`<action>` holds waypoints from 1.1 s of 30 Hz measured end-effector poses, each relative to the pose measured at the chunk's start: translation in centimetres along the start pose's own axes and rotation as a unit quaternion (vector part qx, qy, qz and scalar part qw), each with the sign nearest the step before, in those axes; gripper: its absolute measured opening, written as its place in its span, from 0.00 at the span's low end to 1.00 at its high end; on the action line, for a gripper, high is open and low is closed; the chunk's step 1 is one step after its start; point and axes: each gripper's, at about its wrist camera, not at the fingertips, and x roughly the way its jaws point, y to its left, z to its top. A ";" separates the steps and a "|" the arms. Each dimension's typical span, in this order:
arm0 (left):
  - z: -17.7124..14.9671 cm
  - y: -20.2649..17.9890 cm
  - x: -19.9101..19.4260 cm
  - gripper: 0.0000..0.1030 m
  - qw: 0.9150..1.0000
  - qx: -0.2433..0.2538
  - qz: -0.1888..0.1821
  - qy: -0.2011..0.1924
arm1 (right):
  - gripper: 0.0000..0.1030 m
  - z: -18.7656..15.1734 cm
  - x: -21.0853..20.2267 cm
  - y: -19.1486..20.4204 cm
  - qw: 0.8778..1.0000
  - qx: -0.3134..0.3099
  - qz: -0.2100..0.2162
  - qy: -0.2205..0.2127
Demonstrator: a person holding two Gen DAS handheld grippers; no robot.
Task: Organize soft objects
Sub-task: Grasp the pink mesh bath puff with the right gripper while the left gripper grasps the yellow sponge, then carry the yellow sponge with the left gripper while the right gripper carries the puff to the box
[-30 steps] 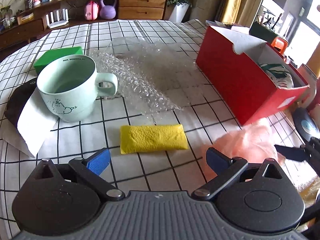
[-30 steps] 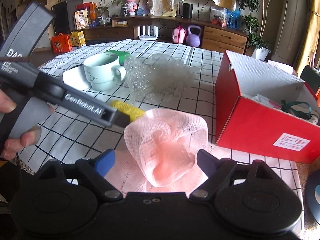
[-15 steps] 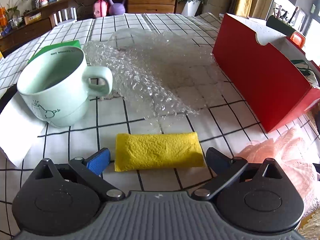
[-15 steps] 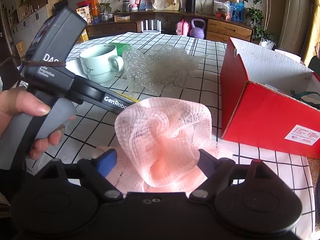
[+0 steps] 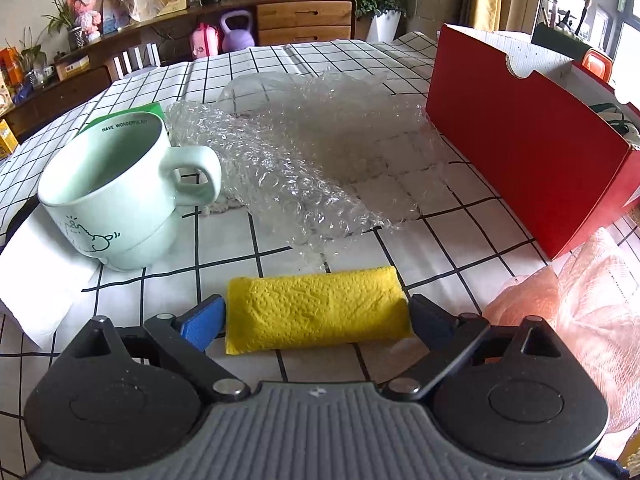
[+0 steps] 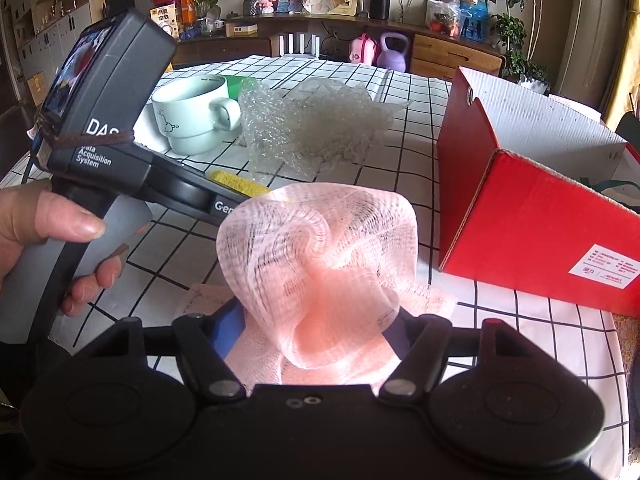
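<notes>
The right claw (image 6: 316,332) is closed on the pink mesh (image 6: 320,264), whose bunched folds hide both fingertips and much of the desk (image 6: 400,184) ahead; how firmly the pads bite is hard to judge, though they seem pressed into the fabric. In the left wrist view the mesh (image 5: 580,312) is cut off by the right edge. The yellow sponge (image 5: 316,310) lies flat near the desk's near edge, between the pads of the left claw (image 5: 316,320), which is spread wide; the pads sit just beside its two ends, and contact cannot be told. From the right wrist view only a sliver of the sponge (image 6: 236,182) shows, behind the left tool's body and the mesh.

The red box (image 5: 532,160) stands along the right side, its opening mostly hidden by its near wall. Bubble wrap (image 5: 304,160) sprawls over the middle, its edge reaching close to the sponge. The mug (image 5: 120,188) stands on white paper (image 5: 36,280) toward the left edge, and bare checked cloth lies between it and the sponge.

A second ago the left claw hung well back from the sponge; it has since closed in to straddle it. The right claw's fingers, then standing wide of the mesh, have drawn in on it.
</notes>
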 end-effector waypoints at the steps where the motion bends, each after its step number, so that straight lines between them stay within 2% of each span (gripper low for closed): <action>1: 0.0 0.0 0.0 0.93 1.000 -0.002 0.001 0.000 | 0.63 0.0 0.0 0.0 1.000 0.000 -0.001 0.000; 5: 0.0 0.2 -0.2 0.92 1.000 -0.001 -0.001 0.000 | 0.55 0.0 0.0 0.0 1.000 0.001 -0.007 -0.002; 10: 0.1 0.4 -0.2 0.92 1.000 -0.005 -0.003 0.003 | 0.35 0.0 -0.3 -0.1 1.000 0.003 -0.013 -0.007; 16: 0.0 0.6 -0.5 0.91 1.000 -0.009 -0.006 0.008 | 0.22 0.0 -0.8 -0.2 1.000 0.002 -0.020 -0.013; 22: -0.1 0.7 -1.3 0.91 1.000 -0.007 -0.009 0.003 | 0.17 0.0 -1.5 -0.6 0.999 0.018 -0.028 -0.024; 33: -0.1 0.9 -4.0 0.91 1.000 -0.006 -0.018 -0.003 | 0.15 0.0 -3.4 -0.9 0.998 0.035 -0.030 -0.036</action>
